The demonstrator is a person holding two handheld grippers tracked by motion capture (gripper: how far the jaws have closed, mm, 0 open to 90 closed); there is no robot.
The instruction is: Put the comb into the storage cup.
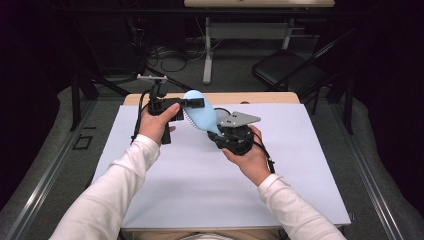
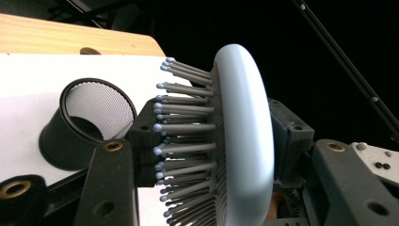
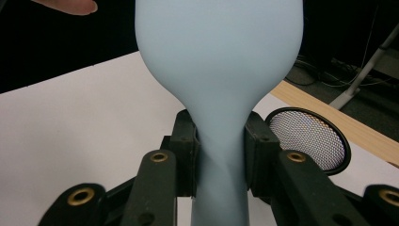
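Above the white table (image 1: 200, 190), both tongs clamp the blue hairbrush (image 1: 201, 116); beside it the black mesh cup (image 2: 89, 125) lies tipped.

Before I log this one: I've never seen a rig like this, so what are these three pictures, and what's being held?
A person at a table holds a hand-held two-jaw gripper in each hand. The high view looks down from above; the other two come from cameras riding on each gripper, looking along its black jaws. The right gripper clamps the handle of a pale blue hairbrush. The left gripper is pinching the brush's head, one jaw among the bristles, the other on its smooth back. The brush is lifted above the white table cover. On the table behind it stands a black mesh cup.
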